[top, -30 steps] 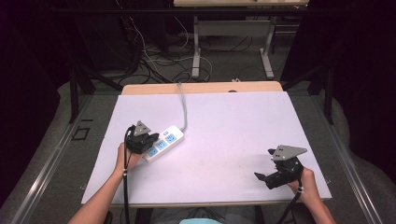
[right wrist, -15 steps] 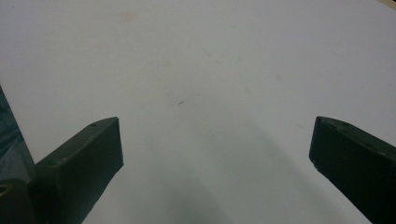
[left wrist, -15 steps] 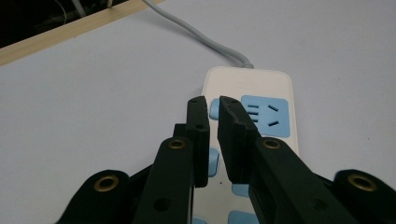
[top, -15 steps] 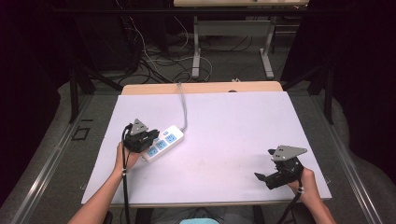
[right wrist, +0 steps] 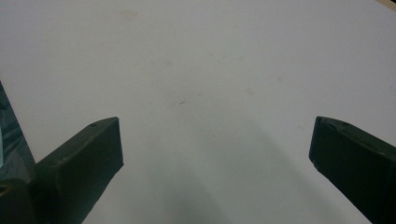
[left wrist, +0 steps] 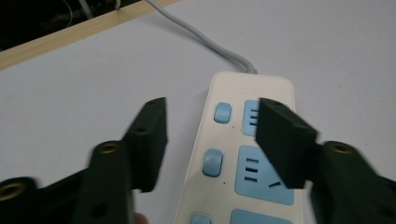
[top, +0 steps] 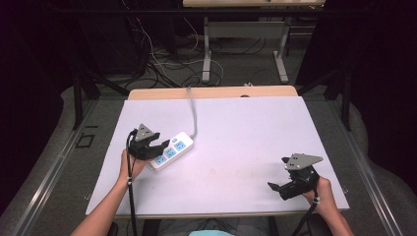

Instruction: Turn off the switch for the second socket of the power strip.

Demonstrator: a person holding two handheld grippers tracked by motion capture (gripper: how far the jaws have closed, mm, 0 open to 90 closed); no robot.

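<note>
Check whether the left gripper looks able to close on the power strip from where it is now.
Probably yes. The left gripper is open over the near end of the power strip, one jaw beside its edge and the other above the sockets. Nothing lies between them, though it may need shifting sideways to straddle the body.

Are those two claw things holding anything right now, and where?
Nothing is held. The left gripper is open over the power strip, not closed on it; the right gripper is open above the bare table.

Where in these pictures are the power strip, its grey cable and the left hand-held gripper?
power strip [left wrist: 236,154]: left gripper view, on its white casing between switches and sockets.
grey cable [top: 193,110]: high view, mid-length across the table.
left hand-held gripper [top: 150,148]: high view, midway between its fingertips.
</note>
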